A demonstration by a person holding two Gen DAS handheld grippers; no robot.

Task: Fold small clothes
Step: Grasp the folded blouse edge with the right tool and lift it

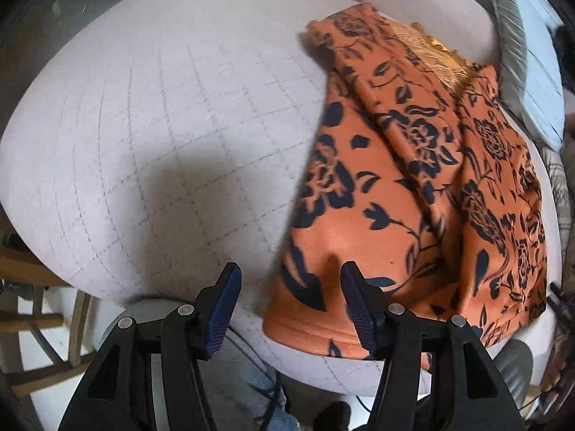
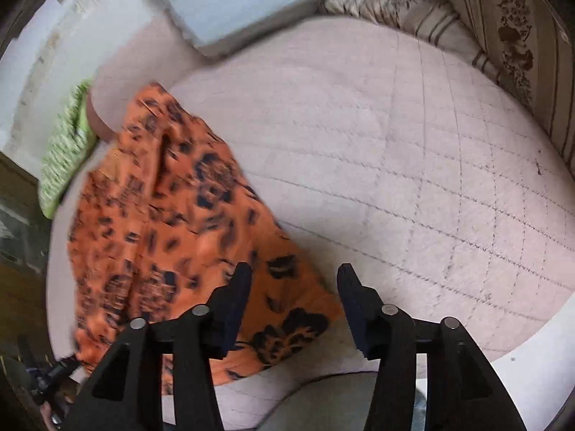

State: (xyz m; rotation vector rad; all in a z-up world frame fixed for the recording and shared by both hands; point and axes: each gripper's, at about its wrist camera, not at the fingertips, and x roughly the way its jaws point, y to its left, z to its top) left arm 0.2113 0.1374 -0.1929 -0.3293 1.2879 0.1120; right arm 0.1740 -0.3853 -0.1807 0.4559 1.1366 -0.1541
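Lying part-folded on a pale quilted pad (image 1: 151, 151), an orange garment (image 1: 413, 186) printed with dark flowers fills the near side of the work surface, its long axis running from the near edge, where a hem overhangs the pad slightly, away toward a lighter, gold-toned patch at its far end. In the left wrist view the cloth sits to the right of the left gripper (image 1: 287, 287), whose jaws stand spread with nothing between them; the inner finger hangs just over the garment's near left corner, the outer one over bare pad. In the right wrist view the same garment (image 2: 172, 237) lies to the left of the right gripper (image 2: 293, 287), also spread and empty, one finger above the cloth's near right corner and the other above the pad. Each hand thus straddles one near corner, neither clearly nearer than the other, and whether any pad touches fabric cannot be told. A likely next fold would carry the near end along the long axis toward the far end, both corners pinched together. No container is in view. Beyond the pad lie a green patterned cloth (image 2: 64, 151), a pale blue folded piece (image 2: 244, 3) and a striped cushion (image 2: 413, 10).
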